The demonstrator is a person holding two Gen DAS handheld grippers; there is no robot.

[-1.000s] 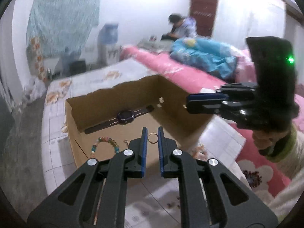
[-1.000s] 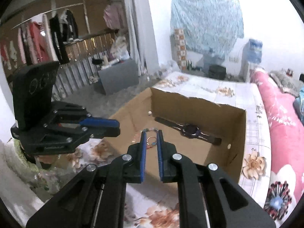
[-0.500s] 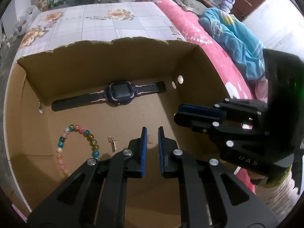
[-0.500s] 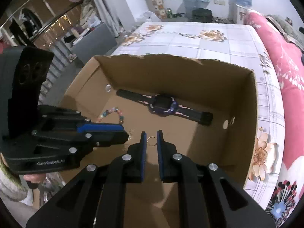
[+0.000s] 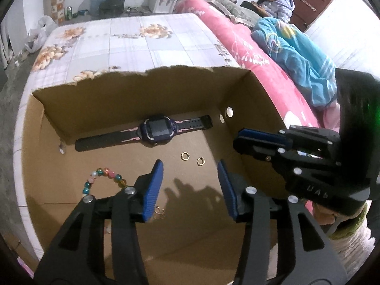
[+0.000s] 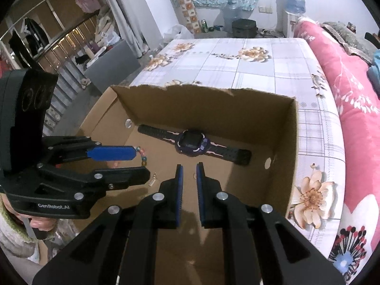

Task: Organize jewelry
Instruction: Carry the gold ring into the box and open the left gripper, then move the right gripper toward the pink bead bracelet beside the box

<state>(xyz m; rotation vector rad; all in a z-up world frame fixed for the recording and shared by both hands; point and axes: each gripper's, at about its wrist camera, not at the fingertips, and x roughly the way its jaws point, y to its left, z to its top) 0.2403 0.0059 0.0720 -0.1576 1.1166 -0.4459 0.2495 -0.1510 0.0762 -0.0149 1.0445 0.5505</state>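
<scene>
An open cardboard box (image 5: 142,99) (image 6: 213,109) stands on the bed. On its floor lie a dark smartwatch (image 5: 156,130) (image 6: 190,142), a coloured bead bracelet (image 5: 104,178), a small gold charm (image 5: 158,211) and two gold rings (image 5: 185,156) (image 5: 201,161). My left gripper (image 5: 190,168) (image 6: 142,163) hangs over the box floor with its jaws opening. Nothing is between them, and the rings lie just beyond the fingertips. My right gripper (image 6: 189,166) (image 5: 237,140) is beside it inside the box, shut, with nothing seen between its pads.
The box sits on a floral sheet (image 6: 237,66). A pink quilt (image 5: 237,40) and a blue blanket (image 5: 296,54) lie to the right, where a person (image 5: 275,4) sits at the back. A clothes rack (image 6: 35,40) and a grey cabinet stand on the left.
Both grippers dipped down into the box. The left jaws have spread apart. The rings once at the two grippers' tips are gone from there, and two rings now lie on the box floor.
</scene>
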